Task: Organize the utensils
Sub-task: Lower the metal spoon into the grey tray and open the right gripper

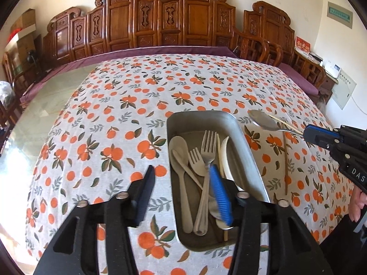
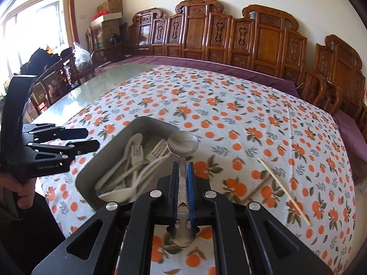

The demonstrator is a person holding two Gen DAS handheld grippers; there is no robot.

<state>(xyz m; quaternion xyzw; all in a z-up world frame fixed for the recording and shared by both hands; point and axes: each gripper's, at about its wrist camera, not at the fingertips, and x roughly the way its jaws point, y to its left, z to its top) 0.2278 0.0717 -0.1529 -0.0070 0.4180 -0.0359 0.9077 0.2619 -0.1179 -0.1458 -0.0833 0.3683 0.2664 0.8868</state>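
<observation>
A metal tray (image 1: pixel 243 137) (image 2: pixel 91 171) sits on the orange-print tablecloth and holds several white and metal forks and spoons (image 1: pixel 207 151) (image 2: pixel 137 158). My right gripper (image 2: pixel 182 171) (image 1: pixel 308 133) is shut on the handle of a metal spoon (image 2: pixel 182 146) (image 1: pixel 262 119), held above the cloth just right of the tray. My left gripper (image 1: pixel 182 176) (image 2: pixel 88 138) is open and empty, its blue-padded finger over the tray's near end. A pale chopstick (image 2: pixel 283 188) (image 1: pixel 285 125) and a brown chopstick (image 1: pixel 285 162) (image 2: pixel 258 186) lie on the cloth to the right.
The tablecloth (image 1: pixel 137 96) covers part of a glass-topped table (image 1: pixel 52 96). Carved wooden chairs (image 1: pixel 160 20) line the far side. Boxes (image 2: pixel 110 6) and a bag (image 2: pixel 80 56) stand at the far left. The person's hands show at the frame edges.
</observation>
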